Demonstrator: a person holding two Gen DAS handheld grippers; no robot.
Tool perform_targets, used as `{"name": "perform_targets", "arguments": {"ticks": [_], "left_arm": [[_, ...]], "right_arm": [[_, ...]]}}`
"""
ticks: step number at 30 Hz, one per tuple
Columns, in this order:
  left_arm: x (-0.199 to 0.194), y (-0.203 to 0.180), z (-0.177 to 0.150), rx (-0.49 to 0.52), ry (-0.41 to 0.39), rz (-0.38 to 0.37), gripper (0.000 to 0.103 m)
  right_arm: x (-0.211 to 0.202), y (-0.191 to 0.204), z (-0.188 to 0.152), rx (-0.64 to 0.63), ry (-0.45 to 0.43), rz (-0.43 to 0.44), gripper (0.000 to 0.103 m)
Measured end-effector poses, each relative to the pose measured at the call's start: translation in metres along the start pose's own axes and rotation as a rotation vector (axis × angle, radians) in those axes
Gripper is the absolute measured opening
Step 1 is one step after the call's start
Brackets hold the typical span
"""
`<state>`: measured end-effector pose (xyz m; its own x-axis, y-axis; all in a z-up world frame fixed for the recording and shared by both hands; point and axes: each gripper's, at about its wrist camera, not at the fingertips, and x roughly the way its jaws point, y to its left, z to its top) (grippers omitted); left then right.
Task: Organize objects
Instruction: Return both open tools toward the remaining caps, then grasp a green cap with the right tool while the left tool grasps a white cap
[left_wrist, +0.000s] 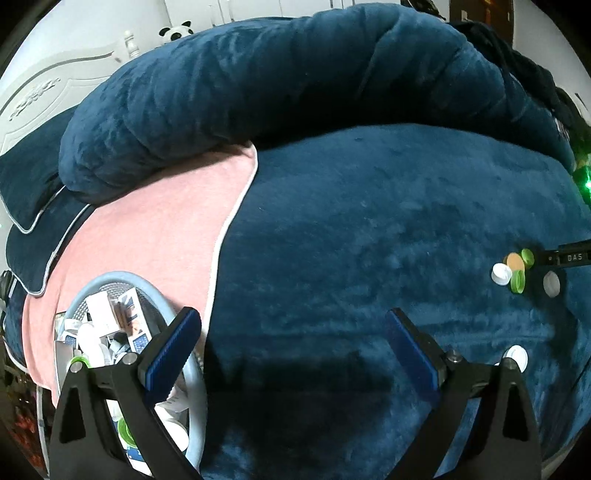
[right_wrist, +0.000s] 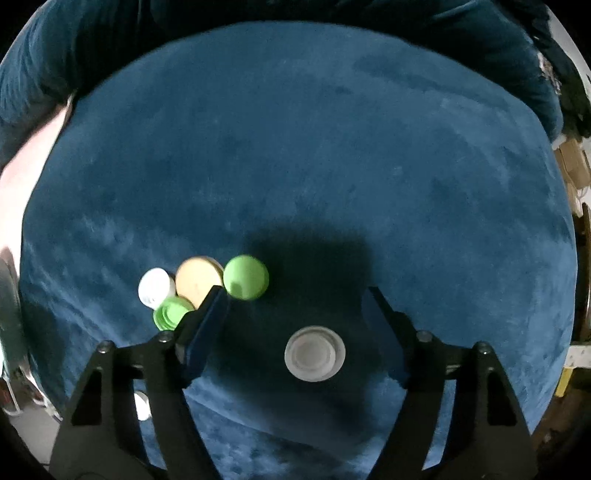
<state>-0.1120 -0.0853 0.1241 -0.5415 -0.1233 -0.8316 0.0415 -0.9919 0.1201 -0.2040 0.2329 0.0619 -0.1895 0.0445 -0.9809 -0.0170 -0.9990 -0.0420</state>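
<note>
Basket (left_wrist: 162, 306): far left in the left wrist view, pale blue rim, sitting on the pink towel (left_wrist: 155, 236) and crammed with small boxes and white bits; a green lid shows low inside it.
Left gripper (left_wrist: 291, 354): jaws spread wide, nothing between them, just bare blue blanket (left_wrist: 351, 240) and their own shadow. Its left finger overlaps the basket rim in the picture; whether it touches, can't tell.
Rolled duvet (left_wrist: 258, 81): big dark-blue bolster across the back, well clear of the action.
Stray white cap (left_wrist: 517, 356): peeking out right beside the left gripper's right finger, outside the jaws.
Cap cluster, right wrist view: white cap (right_wrist: 156, 286) at the left, tan lid (right_wrist: 197, 280) touching it, green lid (right_wrist: 170, 312) tucked just below those two, green ball-like cap (right_wrist: 245, 277) at the right of the tan one.
What's in the way: the right gripper's left finger (right_wrist: 207, 325) lies over the edge of the tan lid and the lower green lid, so the cluster crowds that side.
Clear cap (right_wrist: 315, 353): lying flat and alone on the blanket, in shadow, apart from the cluster.
Right gripper (right_wrist: 295, 295): pointing almost straight down, jaws partly open, holding nothing. The clear cap sits between the two fingers, nearer the right one, with blanket showing on both sides, so the pads aren't on it.
</note>
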Motion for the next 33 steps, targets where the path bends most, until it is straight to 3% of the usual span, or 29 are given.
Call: {"name": "perform_targets", "arguments": {"ticks": [4,6,7,8,11,14,18,22,28,33], "left_arm": [[0.006,-0.009,0.004,0.037,0.015,-0.047,0.1],[0.008,-0.018,0.009,0.065,0.023,-0.094,0.1],[0.01,-0.024,0.012,0.084,0.034,-0.118,0.1],[0.01,-0.029,0.015,0.103,0.04,-0.135,0.1],[0.011,-0.054,0.025,0.17,0.061,-0.209,0.1],[0.015,-0.084,0.038,0.243,0.076,-0.234,0.1],[0.037,-0.129,0.049,0.264,0.136,-0.304,0.1],[0.065,-0.177,0.04,0.357,0.148,-0.293,0.098],[0.085,-0.205,0.03,0.457,0.123,-0.292,0.092],[0.09,-0.221,0.034,0.474,0.086,-0.35,0.087]], "right_arm": [[0.011,0.011,0.004,-0.033,0.015,0.008,0.068],[0.015,0.018,0.006,-0.053,0.001,0.026,0.056],[0.018,0.02,0.005,-0.065,0.009,0.04,0.037],[0.022,0.022,0.004,-0.076,0.022,0.058,0.03],[0.015,0.018,0.005,-0.065,0.008,0.07,0.03],[-0.005,0.004,0.007,0.0,-0.042,0.118,0.03],[-0.041,-0.015,0.005,0.077,-0.136,0.182,0.03],[-0.065,-0.026,0.01,0.124,-0.219,0.225,0.03],[-0.055,-0.022,0.011,0.122,-0.216,0.247,0.03],[-0.056,-0.02,0.016,0.115,-0.217,0.25,0.03]]}}
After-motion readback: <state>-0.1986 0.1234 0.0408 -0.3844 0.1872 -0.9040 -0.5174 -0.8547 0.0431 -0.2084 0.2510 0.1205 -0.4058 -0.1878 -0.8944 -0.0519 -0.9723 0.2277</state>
